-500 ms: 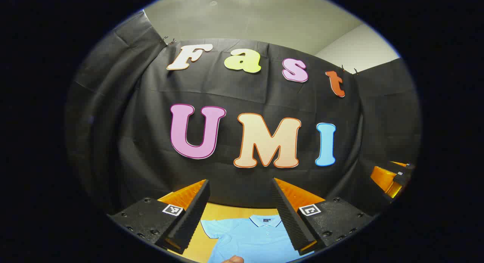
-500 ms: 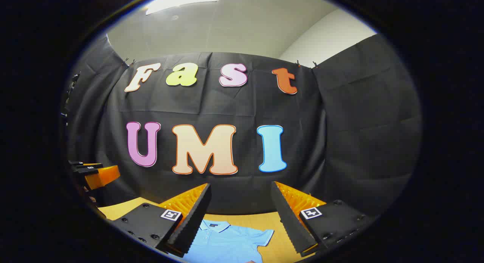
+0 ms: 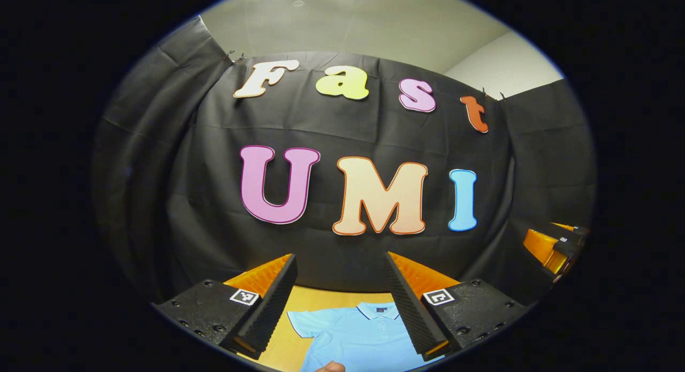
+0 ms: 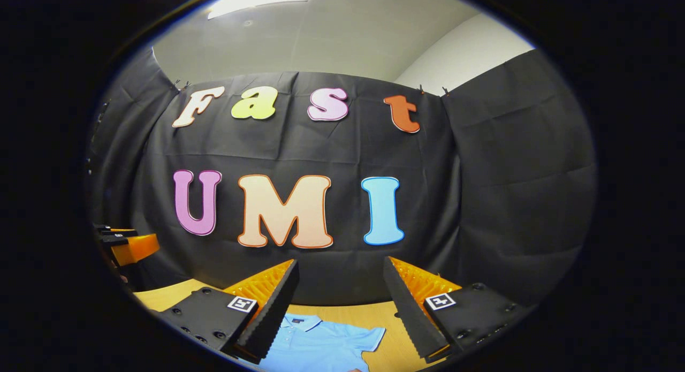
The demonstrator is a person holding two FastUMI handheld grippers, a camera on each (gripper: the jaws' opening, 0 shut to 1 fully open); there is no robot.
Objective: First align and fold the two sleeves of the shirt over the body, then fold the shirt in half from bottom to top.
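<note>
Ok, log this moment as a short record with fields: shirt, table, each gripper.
shirt: light blue polo shirt, lying flat, collar toward the booth wall, sleeves spread out, unfolded
table: wooden table under the shirt
left gripper: left gripper open, held above the shirt, not touching it
right gripper: right gripper open, above the shirt, holding nothing

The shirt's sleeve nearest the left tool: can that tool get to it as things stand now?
Probably yes: the left tool is open above the flat shirt, nothing lying between them.
</note>
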